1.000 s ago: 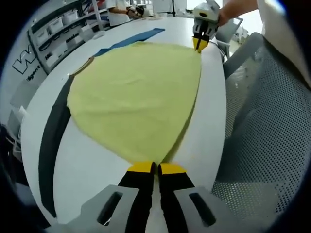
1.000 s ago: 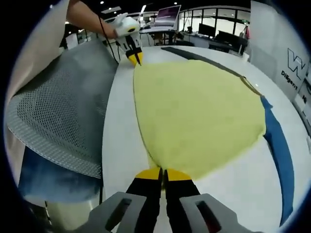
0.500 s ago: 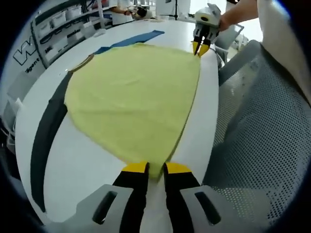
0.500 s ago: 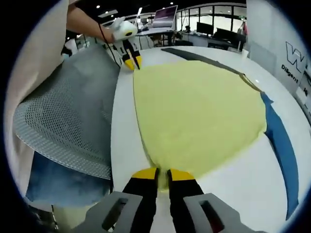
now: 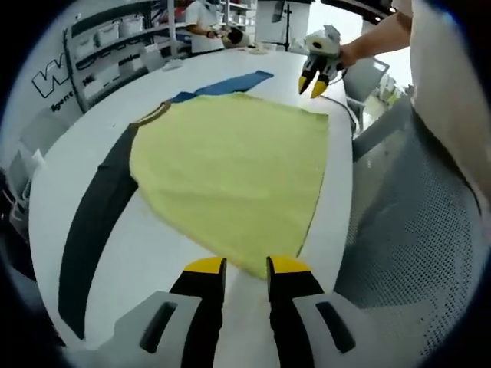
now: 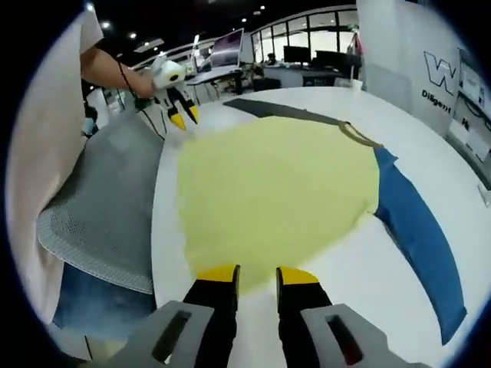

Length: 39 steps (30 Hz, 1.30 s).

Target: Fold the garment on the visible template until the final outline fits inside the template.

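Both grippers now stand released and lifted off the garment's near hem corners: left gripper fingers apart, right gripper fingers apart. Yellow garment lies flat on the white table, over the template's black strip and blue strip.

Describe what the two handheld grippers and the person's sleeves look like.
Both the left gripper and the right gripper have black jaws capped with yellow tips, rising from pale grey bodies with slotted openings. A thin dark cable runs along the arm to the white-bodied left gripper. The person wears a pale short sleeve.
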Available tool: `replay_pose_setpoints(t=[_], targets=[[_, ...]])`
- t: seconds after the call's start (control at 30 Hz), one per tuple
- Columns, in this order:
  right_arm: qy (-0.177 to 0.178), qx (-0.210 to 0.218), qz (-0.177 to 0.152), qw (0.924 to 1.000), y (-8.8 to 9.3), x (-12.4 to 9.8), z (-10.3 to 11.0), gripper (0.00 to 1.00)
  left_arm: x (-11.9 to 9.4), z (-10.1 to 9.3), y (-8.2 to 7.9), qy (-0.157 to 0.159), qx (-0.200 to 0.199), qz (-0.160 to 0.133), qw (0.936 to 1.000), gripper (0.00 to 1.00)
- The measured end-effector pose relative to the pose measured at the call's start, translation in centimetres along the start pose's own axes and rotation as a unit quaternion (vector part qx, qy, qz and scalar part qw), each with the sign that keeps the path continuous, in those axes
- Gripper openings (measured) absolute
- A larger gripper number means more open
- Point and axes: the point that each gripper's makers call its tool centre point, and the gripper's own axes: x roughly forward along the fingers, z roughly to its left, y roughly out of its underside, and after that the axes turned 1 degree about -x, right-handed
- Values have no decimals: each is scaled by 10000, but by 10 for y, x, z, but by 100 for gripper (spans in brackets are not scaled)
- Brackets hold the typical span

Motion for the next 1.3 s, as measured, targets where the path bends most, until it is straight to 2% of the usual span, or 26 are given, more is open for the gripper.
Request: replay_pose_setpoints(t=[0.23,0.47,0.53,0.57,0.6,0.63,0.83,0.93,1.07,1.3], targets=[[437,62,2,9990,-8,4,-53,23,7,51,-12,-263,-262,-111,9992,23],[841,203,-25,9962,-17,8,-113,28,13,115,-29,-570,-447,-167,9972,27],[1006,339,6,9943,-18,9,-134,29,14,137,-36,-694,-540,-271,9958,27],[1032,349,-2,9941,-19,9,-138,30,15,149,-38,-768,-600,-291,9948,27],[1141,468,-42,9924,-22,10,-154,31,15,157,-39,-831,-639,-294,9941,27],[1173,524,-45,9917,-22,10,-158,32,17,169,-40,-914,-709,-309,9928,27],[1467,924,15,9849,-22,15,-212,32,26,220,-45,-1206,-1088,-365,9860,28],[1599,1069,64,9813,-18,17,-236,30,31,243,-49,-1317,-1257,-384,9825,30],[1721,1224,128,9774,-14,20,-264,31,38,268,-54,-1440,-1214,-315,9816,31],[1776,1249,251,9758,-9,24,-289,30,54,292,-57,-1430,-1224,-135,9820,32]])
